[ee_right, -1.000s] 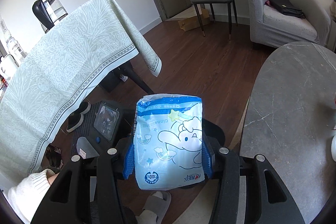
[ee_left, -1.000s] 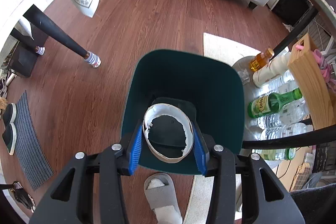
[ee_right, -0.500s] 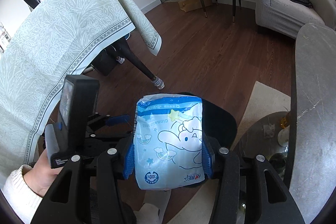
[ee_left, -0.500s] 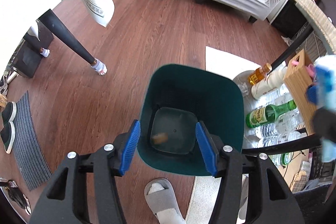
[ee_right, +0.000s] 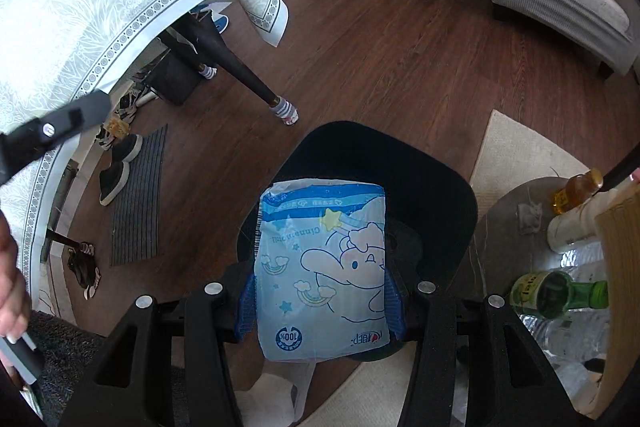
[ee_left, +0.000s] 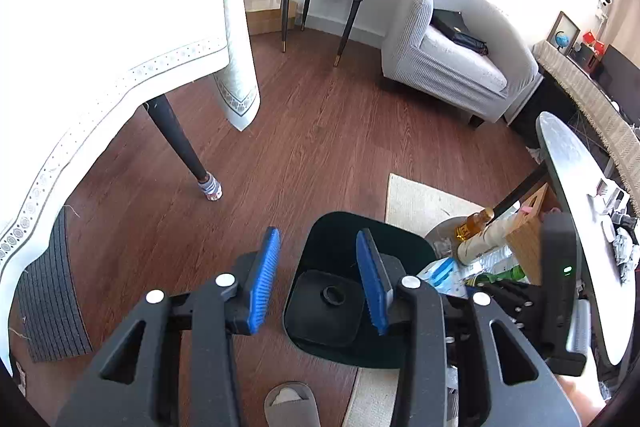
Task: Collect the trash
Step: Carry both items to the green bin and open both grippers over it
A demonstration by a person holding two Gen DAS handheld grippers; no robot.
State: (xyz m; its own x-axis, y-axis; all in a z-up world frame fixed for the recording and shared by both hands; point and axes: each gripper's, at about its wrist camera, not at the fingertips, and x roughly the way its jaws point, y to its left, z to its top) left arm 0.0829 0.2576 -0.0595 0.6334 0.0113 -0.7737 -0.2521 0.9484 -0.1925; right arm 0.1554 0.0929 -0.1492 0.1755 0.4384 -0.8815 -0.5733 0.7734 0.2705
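My right tongs point(ee_right: 320, 301) are clamped on a blue-and-white snack packet point(ee_right: 322, 271), the pads pressing its two long edges near the bottom so the flat printed face stays toward the camera. Its long axis runs straight ahead along the fingers, with the sealed top edge pointing out over the dark trash bin point(ee_right: 448, 187) on the floor. I judge it is held there so that letting go drops it inside. My left tongs point(ee_left: 318, 277) stand apart and carry nothing, hanging above the bin's left rim point(ee_left: 316, 227), clear of the drop path. Bottles point(ee_right: 560, 293) crowd the low round desk point(ee_right: 504, 227) beside the bin.
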